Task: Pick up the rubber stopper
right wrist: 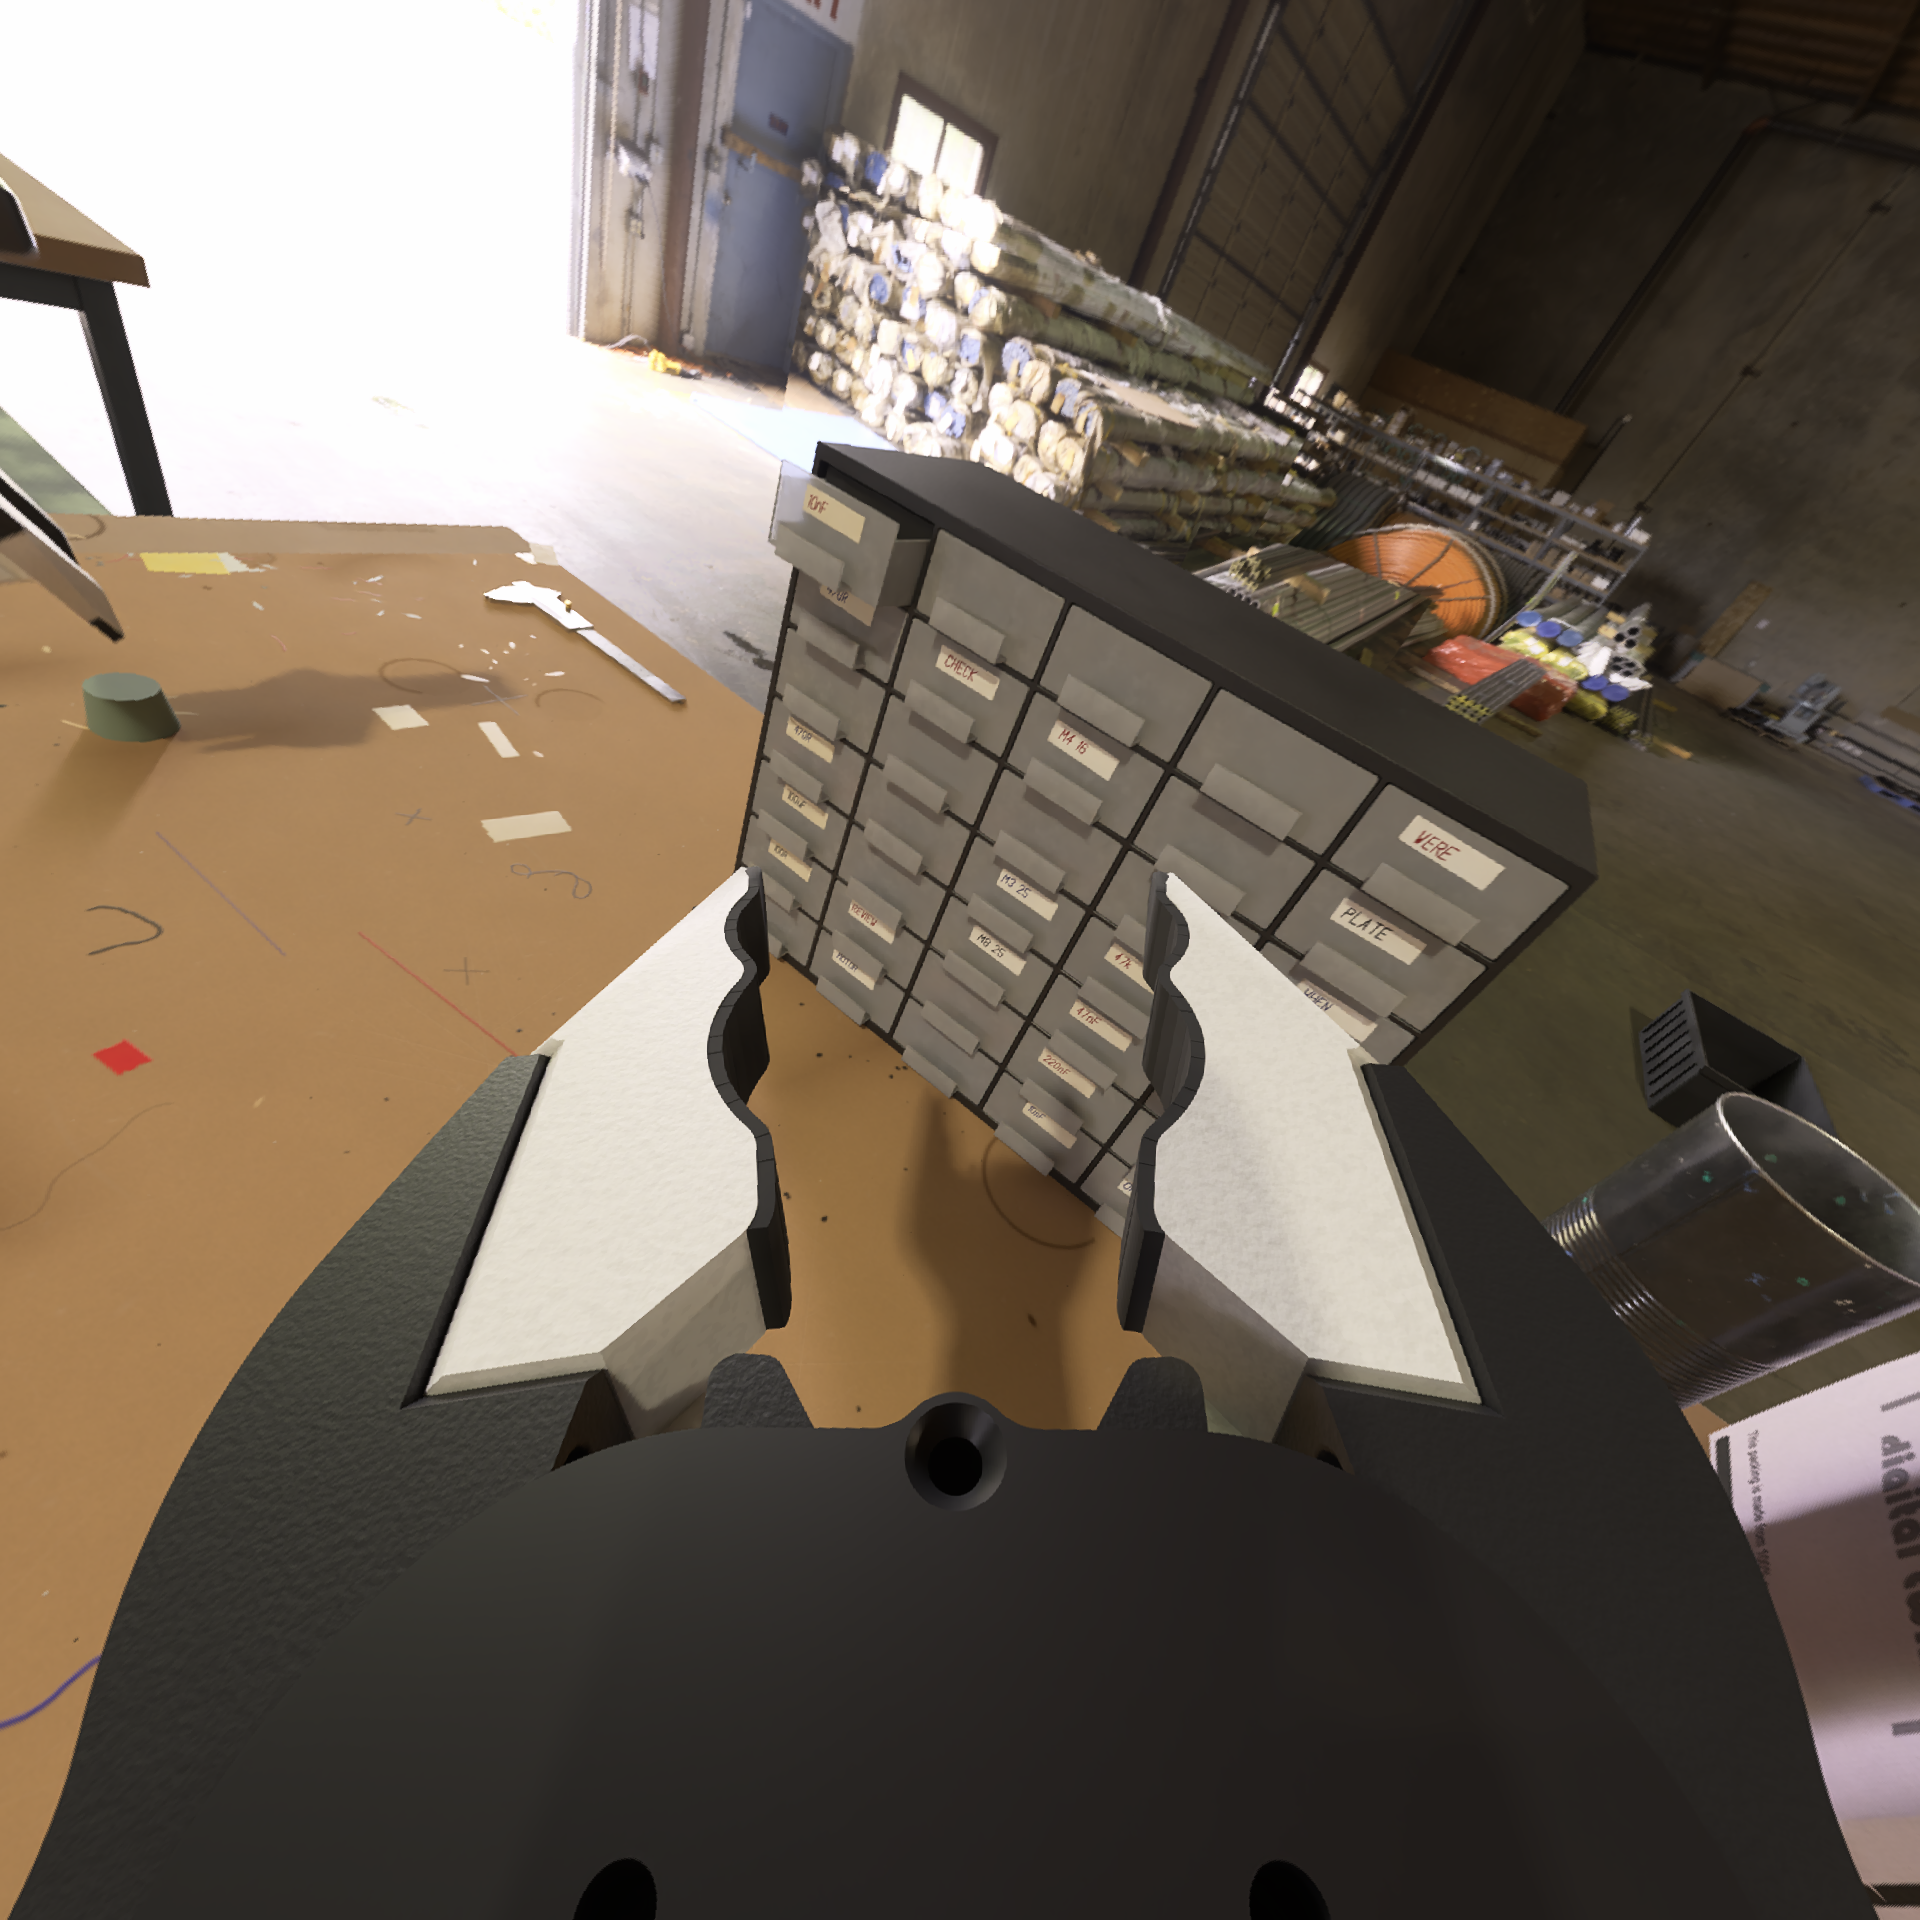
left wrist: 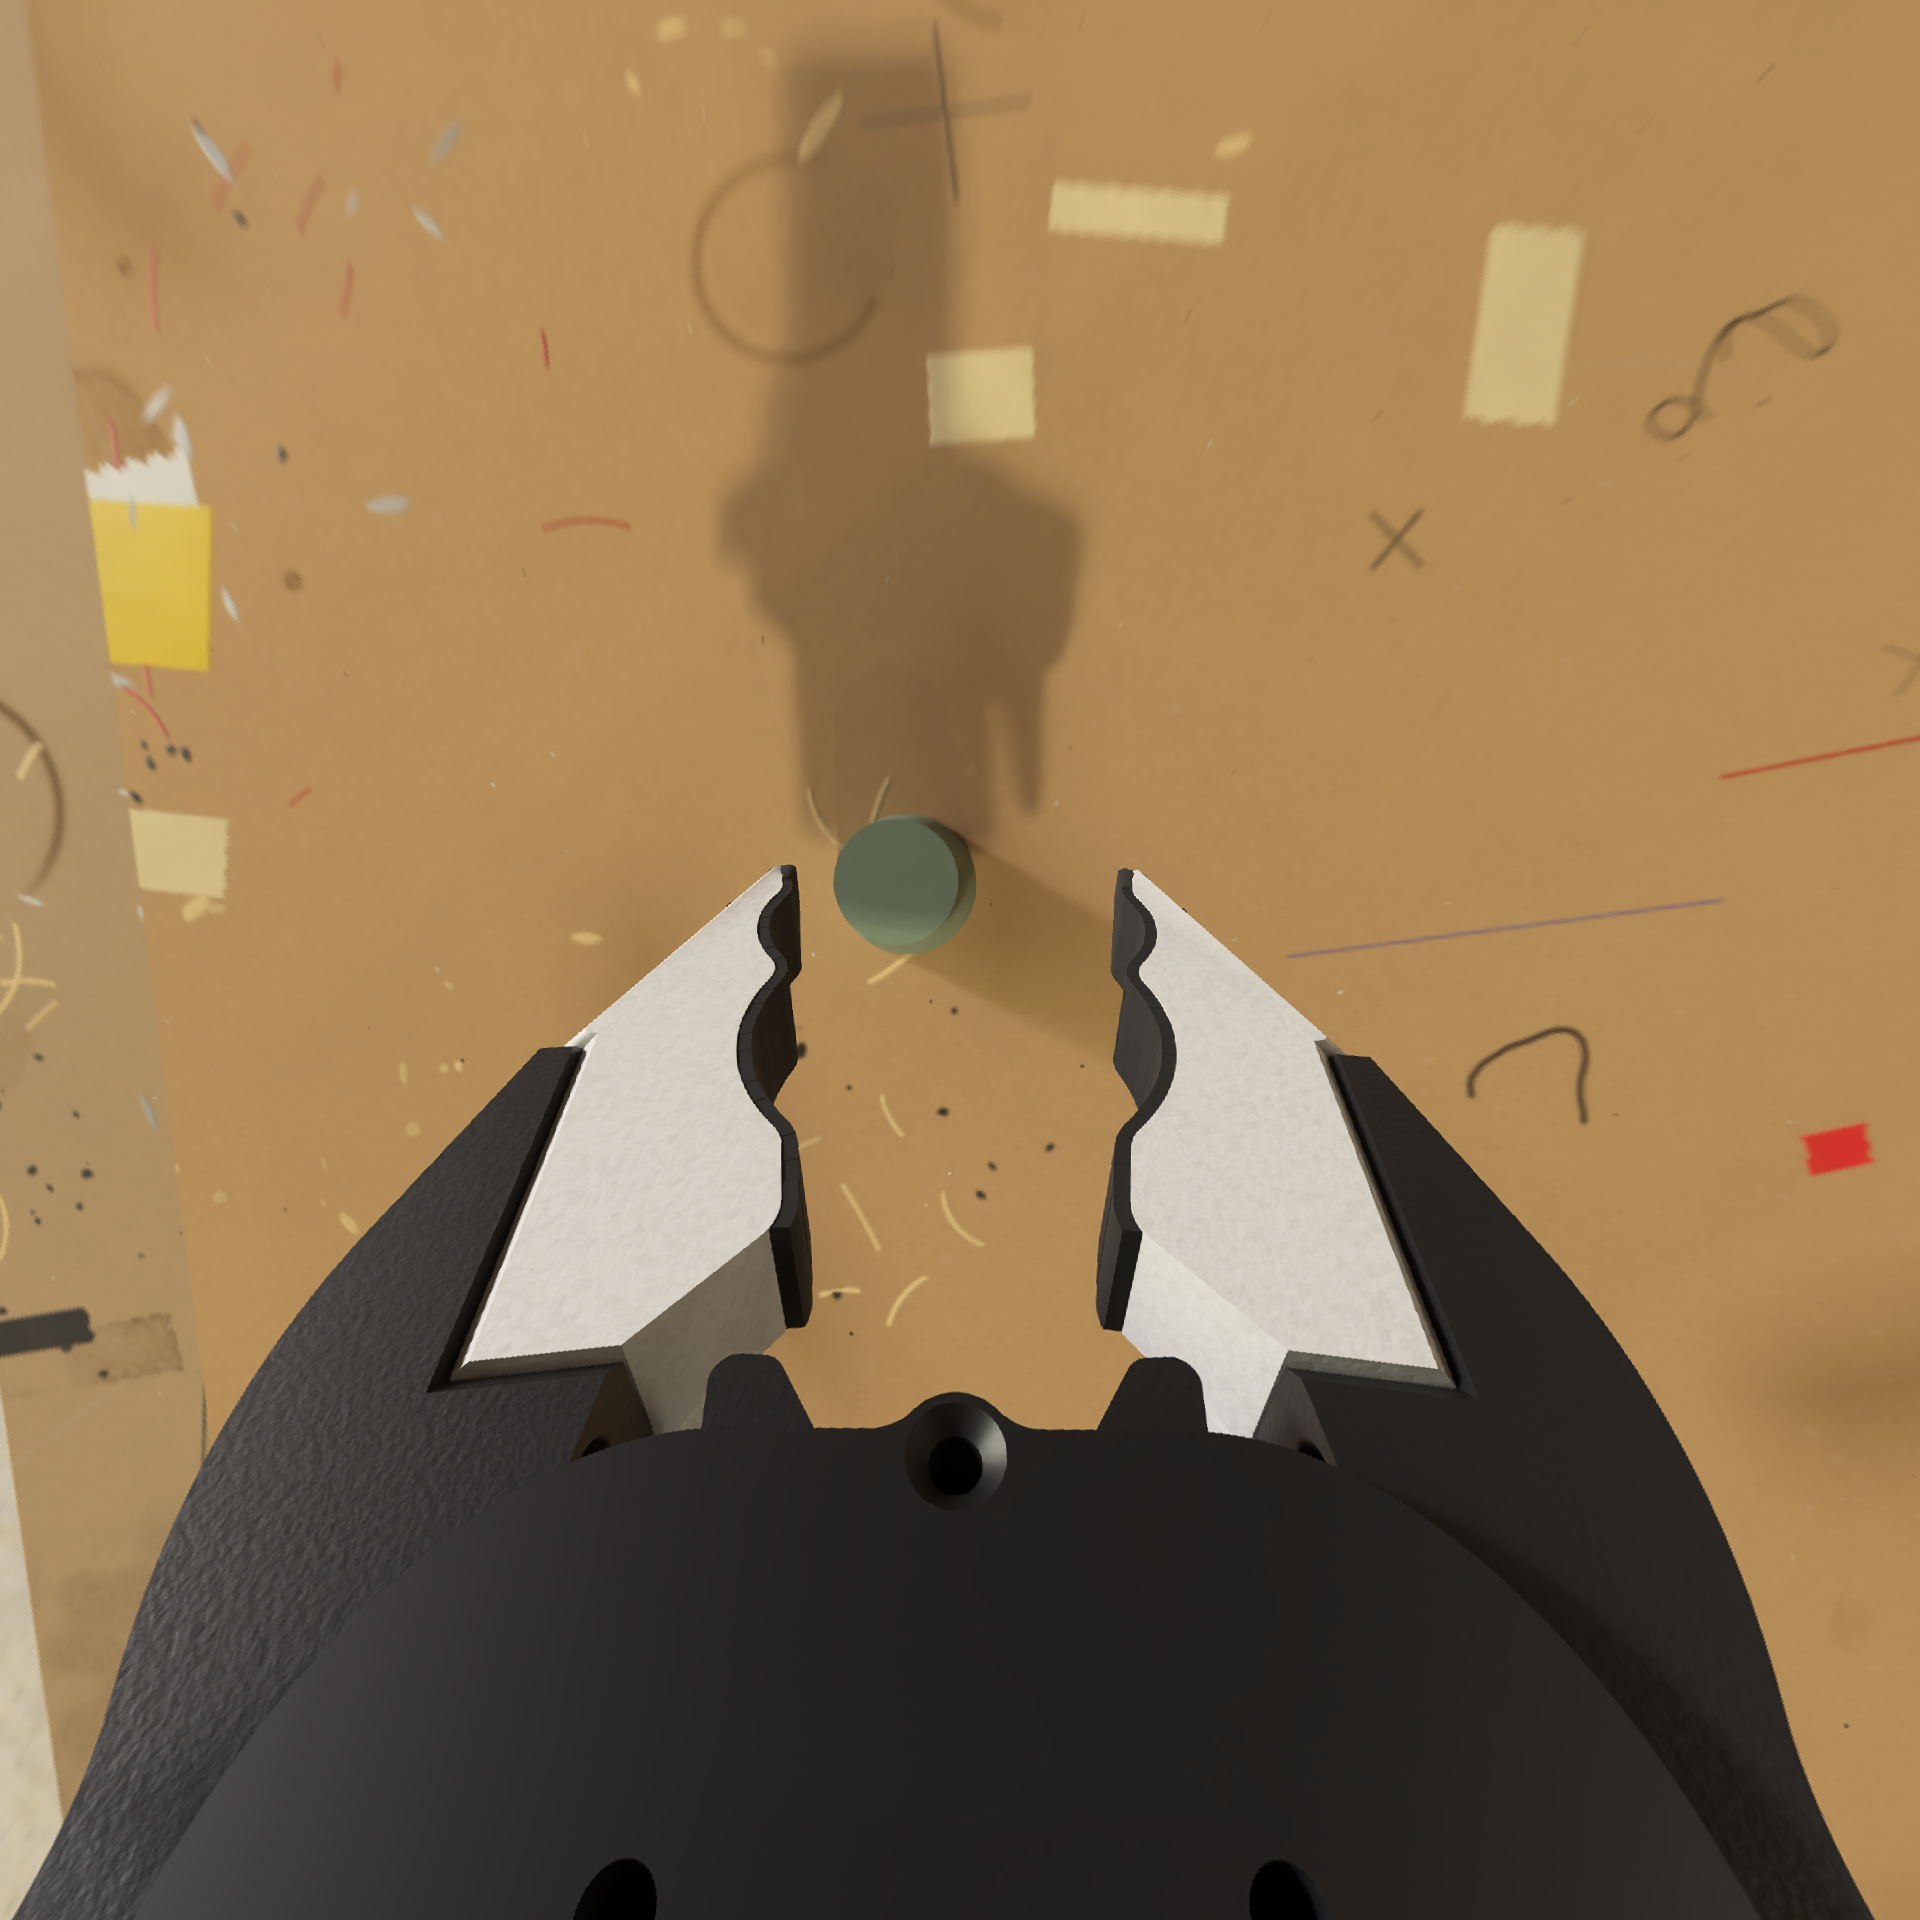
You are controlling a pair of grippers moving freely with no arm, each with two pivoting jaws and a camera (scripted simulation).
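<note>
The rubber stopper (left wrist: 902, 883) is a small grey-green tapered plug standing upright on the brown board. In the left wrist view it lies just beyond the fingertips, nearer the left one. My left gripper (left wrist: 956, 883) is open and empty, looking down on the stopper from above. The stopper also shows in the right wrist view (right wrist: 127, 707) at the far left, with the left gripper's fingertip (right wrist: 83, 608) hanging above it. My right gripper (right wrist: 956, 894) is open and empty, well away from the stopper, facing a drawer cabinet.
A grey drawer cabinet (right wrist: 1143, 831) with one top drawer pulled out stands at the board's right edge. A metal can (right wrist: 1756, 1236) and a printed white box (right wrist: 1829, 1621) lie at the right. A caliper (right wrist: 582, 623) lies at the far edge. Tape scraps (left wrist: 1138, 211) and pen marks dot the board (left wrist: 1351, 727).
</note>
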